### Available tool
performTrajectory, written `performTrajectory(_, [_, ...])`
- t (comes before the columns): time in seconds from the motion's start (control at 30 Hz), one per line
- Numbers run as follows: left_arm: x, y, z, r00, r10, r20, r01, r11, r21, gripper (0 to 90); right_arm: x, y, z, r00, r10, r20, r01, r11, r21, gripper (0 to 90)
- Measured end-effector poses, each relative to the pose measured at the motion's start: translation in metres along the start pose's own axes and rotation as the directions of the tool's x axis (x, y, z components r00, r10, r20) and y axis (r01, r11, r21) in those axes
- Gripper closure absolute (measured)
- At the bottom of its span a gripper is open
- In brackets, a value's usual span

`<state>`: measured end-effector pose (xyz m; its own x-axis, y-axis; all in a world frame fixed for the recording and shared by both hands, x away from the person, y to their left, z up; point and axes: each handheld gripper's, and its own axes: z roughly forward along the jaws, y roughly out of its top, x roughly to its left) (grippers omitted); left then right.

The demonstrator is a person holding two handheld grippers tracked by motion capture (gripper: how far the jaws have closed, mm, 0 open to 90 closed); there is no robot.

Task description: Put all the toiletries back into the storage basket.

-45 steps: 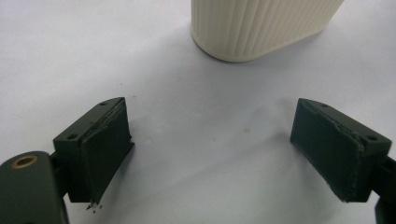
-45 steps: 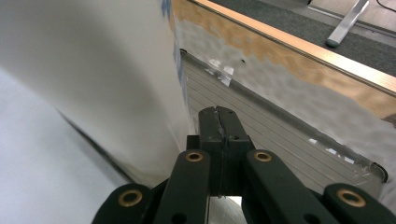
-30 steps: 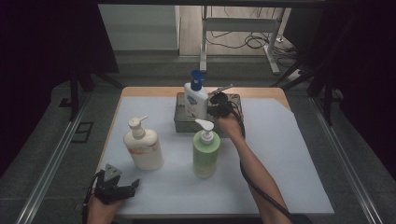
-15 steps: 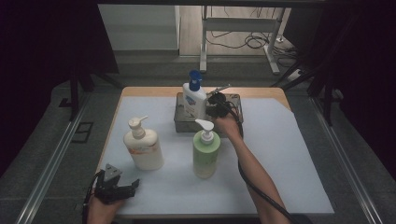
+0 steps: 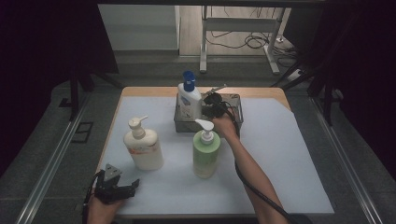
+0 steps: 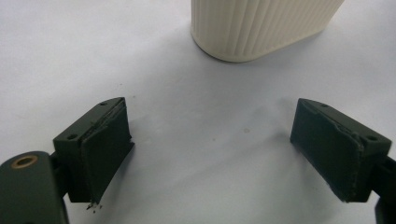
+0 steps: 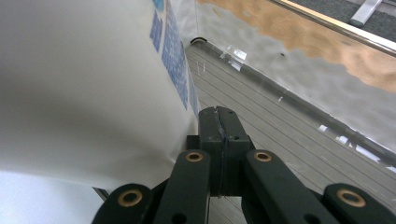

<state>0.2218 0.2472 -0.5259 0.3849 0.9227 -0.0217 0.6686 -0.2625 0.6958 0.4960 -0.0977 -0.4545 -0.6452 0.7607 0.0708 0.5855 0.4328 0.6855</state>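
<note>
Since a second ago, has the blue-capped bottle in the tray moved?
No. The blue-capped bottle stands at the same left end of the metal tray as in the earlier high views, with the right gripper beside it.

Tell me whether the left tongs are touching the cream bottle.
Apart. In the left gripper view the left tongs stand open over bare white table, with a clear strip of table between them and the cream bottle.

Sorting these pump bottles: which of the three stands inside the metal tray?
The white bottle with the blue pump. It stands in the tray at the table's far side; the cream bottle and the green bottle stand on the mat.
</note>
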Motion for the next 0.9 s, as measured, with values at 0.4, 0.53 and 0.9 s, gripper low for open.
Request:
performTrajectory(0.4, [0.000,0.000,0.000,1.0000,0.000,0.001,0.000,1.0000,0.000,11.7,0.008,0.004,0.007,0.9996,-0.025,-0.016,0.025,1.000,0.012,89.9])
performTrajectory(0.53, [0.000,0.000,0.000,1.0000,0.000,0.001,0.000,1.0000,0.000,11.7,0.012,0.005,0.009,0.9992,-0.034,-0.020,0.034,0.999,0.015,89.9])
performTrajectory(0.9, [0.000,0.000,0.000,1.0000,0.000,0.002,0.000,1.0000,0.001,11.7,0.015,0.006,0.008,0.9986,-0.039,-0.036,0.039,0.999,0.020,89.9])
